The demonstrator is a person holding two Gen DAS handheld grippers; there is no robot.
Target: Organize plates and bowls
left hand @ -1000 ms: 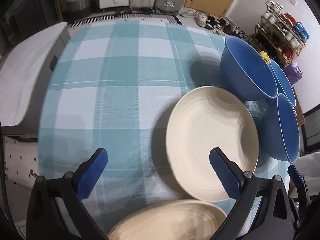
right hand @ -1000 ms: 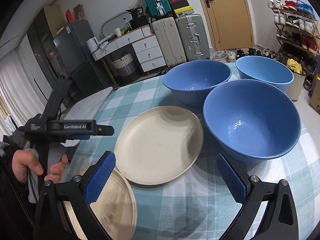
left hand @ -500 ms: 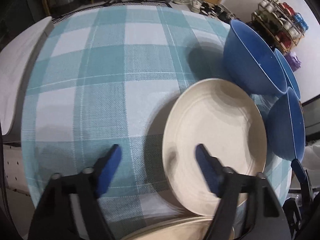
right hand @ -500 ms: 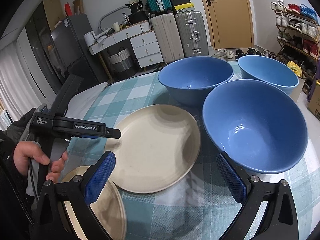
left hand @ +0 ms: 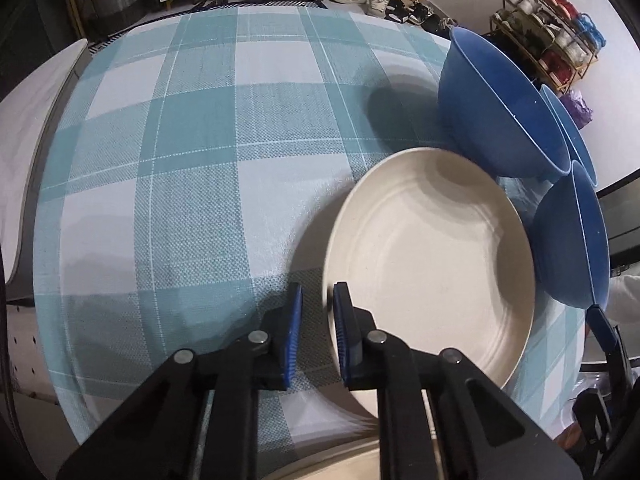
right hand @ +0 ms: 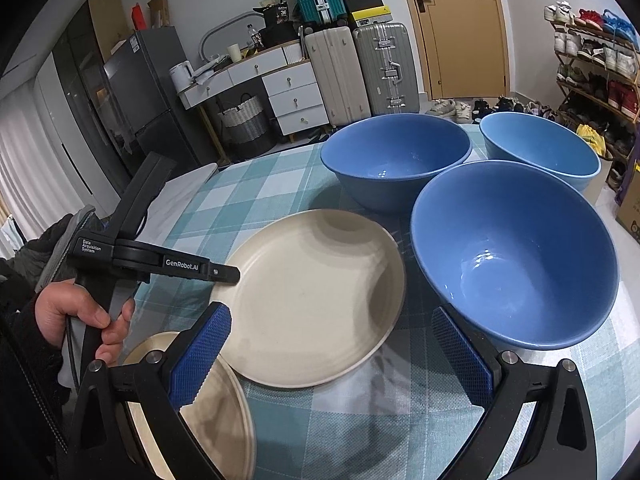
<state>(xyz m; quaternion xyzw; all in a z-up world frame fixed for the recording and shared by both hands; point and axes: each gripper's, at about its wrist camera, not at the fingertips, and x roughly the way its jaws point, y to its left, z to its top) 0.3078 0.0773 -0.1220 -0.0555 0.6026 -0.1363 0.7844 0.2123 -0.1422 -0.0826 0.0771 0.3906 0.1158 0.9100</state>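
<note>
The right wrist view alone shows the person's left hand around the handle of the left gripper, whose tip sits at the near-left rim of the larger cream plate. The left wrist view shows the left gripper from behind: its jaws have just been closing and now stand almost together with the plate's rim between them, the right pad against the rim (whether both pads press I cannot tell). The right gripper hangs wide open over the checked tablecloth on the table, holding nothing. There are two cream plates, the second plate at the near edge, and three blue bowls: near bowl, far-left bowl, far-right bowl. A second ago the left gripper gaped wide.
</note>
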